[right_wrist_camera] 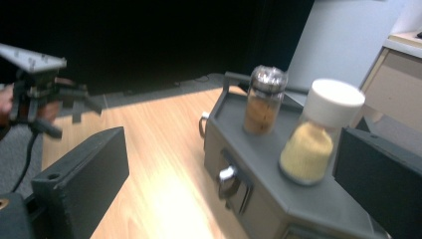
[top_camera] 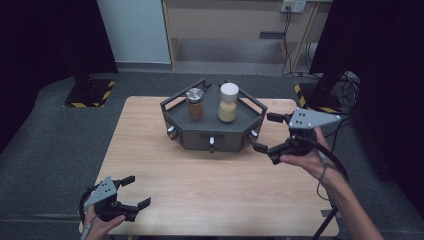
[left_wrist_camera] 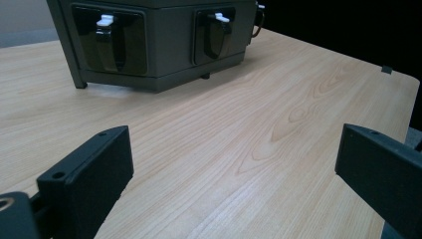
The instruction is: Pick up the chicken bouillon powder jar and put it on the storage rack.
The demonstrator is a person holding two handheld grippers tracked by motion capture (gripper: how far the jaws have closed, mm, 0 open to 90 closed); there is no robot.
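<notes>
A dark grey hexagonal rack [top_camera: 212, 131] stands at the far middle of the wooden table [top_camera: 200, 190]. On its top stand a jar with a silver lid and brown contents [top_camera: 195, 104] and a jar with a white lid and yellow contents [top_camera: 228, 103]. My right gripper [top_camera: 264, 132] hovers open just right of the rack, its jaws pointing left toward it. In the right gripper view the white-lidded jar [right_wrist_camera: 318, 132] and the silver-lidded jar [right_wrist_camera: 263, 99] sit ahead of the jaws. My left gripper [top_camera: 136, 191] is open near the table's front left corner, nothing between its jaws.
The rack's side faces carry small knobs with white or silver tips [left_wrist_camera: 105, 21] [right_wrist_camera: 226, 177]. Beyond the table are a pale cabinet [top_camera: 235, 30], cables [top_camera: 290, 45] and two stand bases with yellow-black tape [top_camera: 90, 92]. Bare wood [left_wrist_camera: 259, 129] lies between the left gripper and the rack.
</notes>
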